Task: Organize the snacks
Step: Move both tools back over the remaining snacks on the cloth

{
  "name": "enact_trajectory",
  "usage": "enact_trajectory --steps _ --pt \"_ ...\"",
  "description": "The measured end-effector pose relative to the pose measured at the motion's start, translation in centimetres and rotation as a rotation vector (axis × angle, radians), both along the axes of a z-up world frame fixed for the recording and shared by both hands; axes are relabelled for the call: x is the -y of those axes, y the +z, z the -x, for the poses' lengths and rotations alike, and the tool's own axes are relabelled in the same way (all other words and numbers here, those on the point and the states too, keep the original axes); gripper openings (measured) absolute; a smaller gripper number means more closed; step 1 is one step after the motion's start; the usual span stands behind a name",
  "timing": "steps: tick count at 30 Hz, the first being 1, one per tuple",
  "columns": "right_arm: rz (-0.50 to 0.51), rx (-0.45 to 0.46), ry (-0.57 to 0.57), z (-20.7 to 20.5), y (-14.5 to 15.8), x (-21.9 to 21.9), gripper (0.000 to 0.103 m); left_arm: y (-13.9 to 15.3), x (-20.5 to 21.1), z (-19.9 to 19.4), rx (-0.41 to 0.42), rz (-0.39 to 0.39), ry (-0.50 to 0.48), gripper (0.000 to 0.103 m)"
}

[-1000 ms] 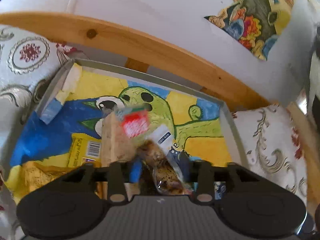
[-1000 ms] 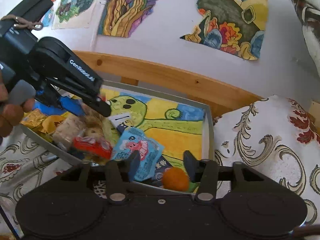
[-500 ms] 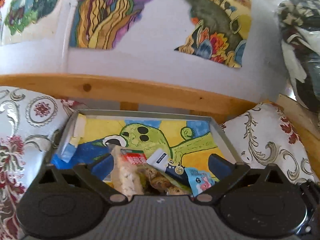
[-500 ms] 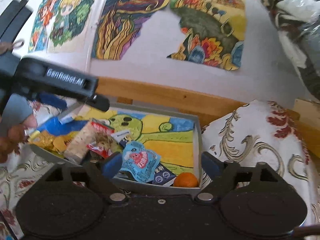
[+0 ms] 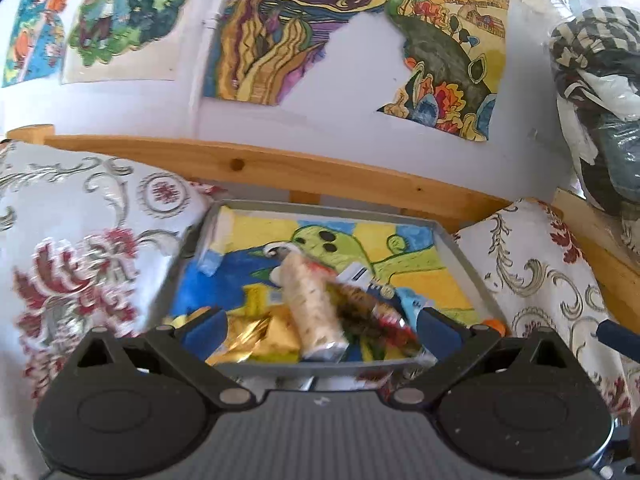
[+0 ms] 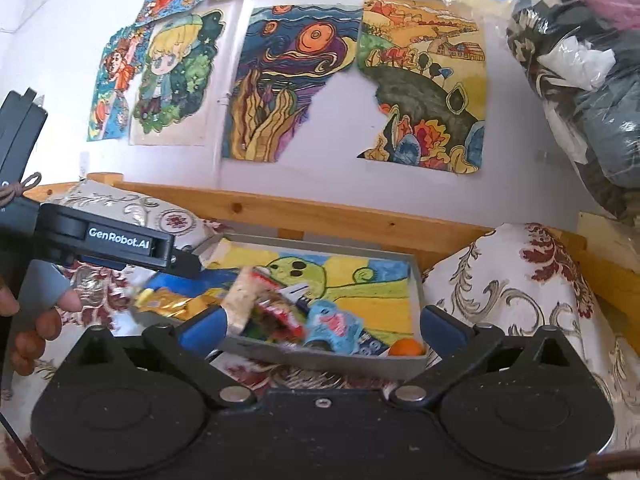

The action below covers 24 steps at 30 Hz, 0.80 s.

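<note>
A grey tray [image 5: 464, 256] [image 6: 418, 280] lined with a cartoon drawing holds the snacks. A pale rice-cracker roll [image 5: 310, 308] [image 6: 242, 298] lies across it, with a gold packet [image 5: 256, 334] [image 6: 176, 303], a red-and-clear pack [image 5: 372, 312] [image 6: 280, 316], a blue pack [image 6: 334, 326] and an orange ball [image 6: 406, 347] around it. My left gripper [image 5: 320, 328] is open, back from the tray's near edge, nothing between its blue fingers. My right gripper [image 6: 320, 326] is open too, held before the tray's near side. The left gripper's body [image 6: 120, 240] shows in the right wrist view.
Patterned cushions [image 5: 92, 240] [image 6: 516, 292] flank the tray. A wooden rail [image 5: 320, 176] runs behind it under a wall of drawings [image 6: 288, 80]. A bag of clothes [image 6: 592, 60] hangs at the upper right. A hand [image 6: 36, 320] holds the left gripper.
Both grippers went from narrow to wide open and pulled back and up from the tray. The snack packs the left one was over now lie loose in the tray.
</note>
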State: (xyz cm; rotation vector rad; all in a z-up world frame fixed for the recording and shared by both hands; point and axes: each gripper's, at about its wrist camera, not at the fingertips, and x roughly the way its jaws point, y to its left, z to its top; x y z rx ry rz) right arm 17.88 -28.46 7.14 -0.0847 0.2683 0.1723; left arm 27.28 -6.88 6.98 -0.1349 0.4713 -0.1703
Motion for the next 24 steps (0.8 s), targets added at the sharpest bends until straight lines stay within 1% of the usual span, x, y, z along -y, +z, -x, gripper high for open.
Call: enact_trajectory --steps 8,14,20,24 --pt "-0.035 -0.038 -0.002 3.6 -0.9 -0.8 0.102 -1.4 -2.8 5.4 -0.009 0.003 0.046 0.102" --pt "-0.020 -0.074 0.016 6.1 -2.0 -1.5 0.102 -2.9 -3.5 9.2 -0.024 -0.005 0.057 0.102" --pt "0.030 -0.114 0.044 8.4 -3.4 -2.1 0.102 -4.6 -4.2 12.2 -0.044 -0.025 0.055 0.103" --pt "0.024 -0.160 0.036 9.6 -4.5 -2.2 0.102 -5.7 -4.3 13.7 -0.055 -0.048 0.048 0.102"
